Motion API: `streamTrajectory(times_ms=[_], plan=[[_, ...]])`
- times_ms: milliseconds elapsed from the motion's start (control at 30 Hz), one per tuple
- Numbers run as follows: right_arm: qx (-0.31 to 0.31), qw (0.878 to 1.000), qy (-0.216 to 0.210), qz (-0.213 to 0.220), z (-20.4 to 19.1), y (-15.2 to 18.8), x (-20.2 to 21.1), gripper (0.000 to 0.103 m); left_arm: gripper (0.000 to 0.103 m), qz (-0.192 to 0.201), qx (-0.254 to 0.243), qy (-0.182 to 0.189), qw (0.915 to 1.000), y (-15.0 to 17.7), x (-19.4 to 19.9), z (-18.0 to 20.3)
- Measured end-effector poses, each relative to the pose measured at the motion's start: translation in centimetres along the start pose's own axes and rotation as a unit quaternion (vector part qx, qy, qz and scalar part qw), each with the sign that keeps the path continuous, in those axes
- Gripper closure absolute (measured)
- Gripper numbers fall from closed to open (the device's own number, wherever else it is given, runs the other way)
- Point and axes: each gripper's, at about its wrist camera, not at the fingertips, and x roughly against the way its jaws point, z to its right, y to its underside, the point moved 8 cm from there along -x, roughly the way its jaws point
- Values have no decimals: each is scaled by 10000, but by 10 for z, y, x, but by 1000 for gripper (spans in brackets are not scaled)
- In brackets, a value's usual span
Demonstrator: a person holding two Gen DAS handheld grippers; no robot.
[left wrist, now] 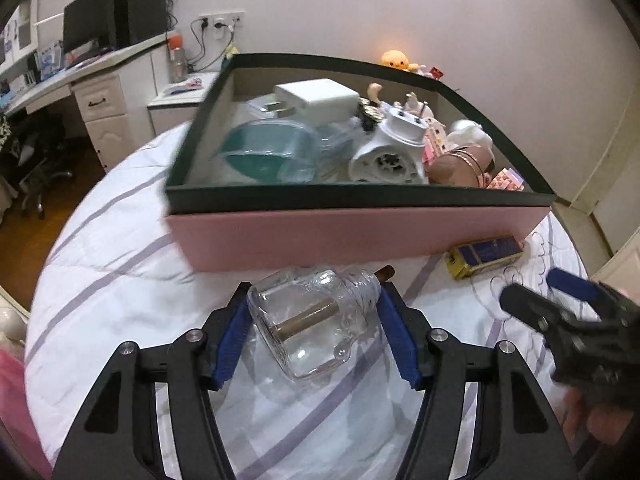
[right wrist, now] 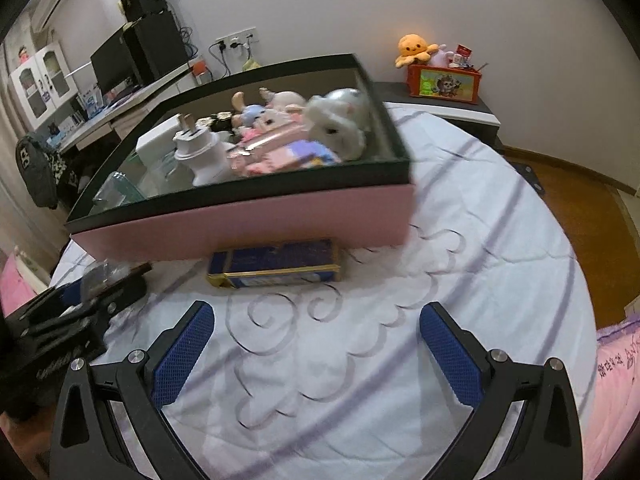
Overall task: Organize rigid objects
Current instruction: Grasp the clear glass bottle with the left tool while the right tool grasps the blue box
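My left gripper [left wrist: 314,304] is shut on a clear glass bottle [left wrist: 316,320] with a brass tube inside, held just above the bed in front of the pink box [left wrist: 360,236]. The box has a dark green rim and holds a white plug adapter [left wrist: 394,148], a teal plastic container [left wrist: 264,152], a white charger and small toys. A blue and gold rectangular tin [right wrist: 276,264] lies on the bed against the box's front wall; it also shows in the left wrist view [left wrist: 486,254]. My right gripper [right wrist: 316,332] is open and empty, a little before the tin.
The bed [right wrist: 460,240] has a white quilt with purple stripes. A desk with monitors [left wrist: 96,28] stands at the far left. An orange plush and a red box [right wrist: 444,80] sit on a side table by the wall. A pink pillow [right wrist: 616,380] lies at the right edge.
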Motion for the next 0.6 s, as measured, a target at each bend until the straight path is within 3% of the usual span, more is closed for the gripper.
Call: streamTrajectory(times_ms=[133,300,333,400,600], plan=[[192,9997,79,-92,-16,-6,-16,0,40,84,138,-76,9998,7,12,-22],[376,9978,540,-107,-22,-12,-34,1,40,66,154,-57,9998,13,15,-30],[360,9978,557,-84,-22,-12,-33,4,40,66,145,-43,9999,15,15,-31],[393,9972,631,-15,-22,-12,-28,20,40,84,121,-12,9999,17,17,-29],[361,9988,329,29,-23,-7,-14,20,40,145,100,80,9998,17,25,-28]])
